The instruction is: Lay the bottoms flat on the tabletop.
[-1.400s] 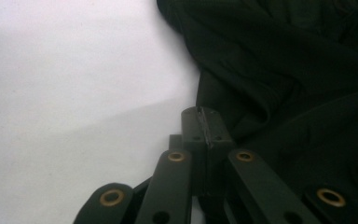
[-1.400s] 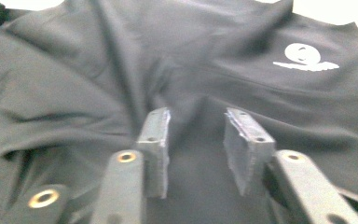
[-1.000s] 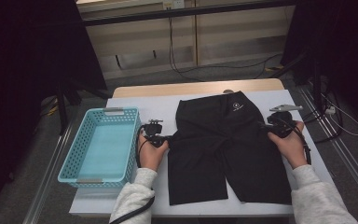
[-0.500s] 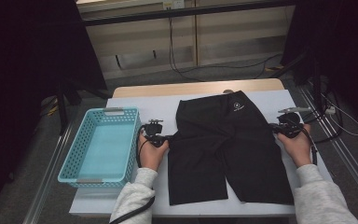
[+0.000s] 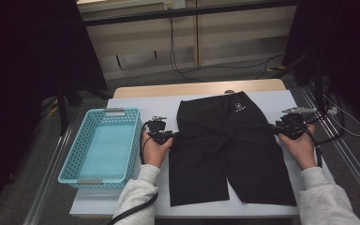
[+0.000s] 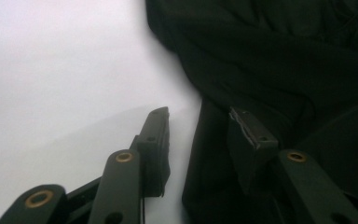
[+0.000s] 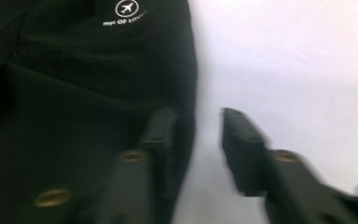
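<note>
A pair of black shorts [image 5: 229,150] lies spread flat on the white table [image 5: 159,105], waistband at the far end, with a small white logo [image 7: 126,8] near it. My left gripper [image 5: 171,136] is at the shorts' left edge. Its jaws have just been opening: in the left gripper view [image 6: 199,112] one jaw is over bare table and the other over the fabric [image 6: 284,60], whose edge lies loose between them. My right gripper [image 5: 275,129] is at the right edge and has also just been opening [image 7: 198,112]. It straddles the hem [image 7: 74,79] without pinching it.
A light blue plastic basket [image 5: 115,111] stands on the table left of the shorts, close to the left hand. Cables trail from both grippers. Beyond the far table edge are floor cables and dark stands.
The right hand has shifted slightly to the right at the shorts' edge, and that side lies a little wider. The left hand has kept its place.
</note>
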Tool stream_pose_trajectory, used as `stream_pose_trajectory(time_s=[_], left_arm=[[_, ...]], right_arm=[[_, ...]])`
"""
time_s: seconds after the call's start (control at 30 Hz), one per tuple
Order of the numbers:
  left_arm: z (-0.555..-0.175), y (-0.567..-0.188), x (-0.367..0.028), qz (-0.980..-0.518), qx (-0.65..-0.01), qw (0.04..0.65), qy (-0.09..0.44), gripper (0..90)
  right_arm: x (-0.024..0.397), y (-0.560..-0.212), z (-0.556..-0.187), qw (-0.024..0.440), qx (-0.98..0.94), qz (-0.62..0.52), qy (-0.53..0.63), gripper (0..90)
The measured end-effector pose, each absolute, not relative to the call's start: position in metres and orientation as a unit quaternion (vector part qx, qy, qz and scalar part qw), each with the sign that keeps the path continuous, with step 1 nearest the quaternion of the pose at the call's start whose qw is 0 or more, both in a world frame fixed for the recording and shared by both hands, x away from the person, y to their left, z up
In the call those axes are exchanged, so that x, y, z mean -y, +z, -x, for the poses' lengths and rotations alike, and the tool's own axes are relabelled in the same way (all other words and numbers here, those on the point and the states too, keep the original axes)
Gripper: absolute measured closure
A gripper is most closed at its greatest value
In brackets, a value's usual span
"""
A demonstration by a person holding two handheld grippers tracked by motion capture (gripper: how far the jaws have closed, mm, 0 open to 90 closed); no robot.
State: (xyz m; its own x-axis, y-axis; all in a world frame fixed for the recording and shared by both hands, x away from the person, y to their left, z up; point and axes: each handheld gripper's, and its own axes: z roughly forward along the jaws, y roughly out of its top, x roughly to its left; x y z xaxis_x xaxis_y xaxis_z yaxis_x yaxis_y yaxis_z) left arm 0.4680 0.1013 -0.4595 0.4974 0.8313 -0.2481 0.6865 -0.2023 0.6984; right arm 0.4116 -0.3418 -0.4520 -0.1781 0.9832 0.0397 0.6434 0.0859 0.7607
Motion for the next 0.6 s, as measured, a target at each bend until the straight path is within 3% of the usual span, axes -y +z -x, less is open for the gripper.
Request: stream_pose_trajectory(time_s=[0.1, 0.2, 0.23, 0.33, 0.6], left_arm=[[-0.471, -0.462, -0.091, -0.778, -0.473, 0.405, 0.083, 59.4], [-0.476, -0.460, -0.085, -0.781, -0.484, 0.385, 0.092, 73.1], [-0.477, -0.460, -0.084, -0.781, -0.483, 0.385, 0.089, 76.2], [-0.479, -0.461, -0.079, -0.776, -0.493, 0.386, 0.076, 89.1], [-0.485, -0.448, -0.093, -0.756, -0.514, 0.397, 0.081, 90.0]], right_arm=[[0.336, -0.456, -0.417, 0.250, -0.696, -0.588, 0.328, 54.9], [0.335, -0.462, -0.420, 0.244, -0.699, -0.594, 0.315, 56.1], [0.334, -0.464, -0.420, 0.245, -0.699, -0.591, 0.319, 58.5], [0.335, -0.463, -0.420, 0.222, -0.707, -0.583, 0.334, 87.5], [0.342, -0.462, -0.417, 0.217, -0.705, -0.586, 0.337, 90.0]])
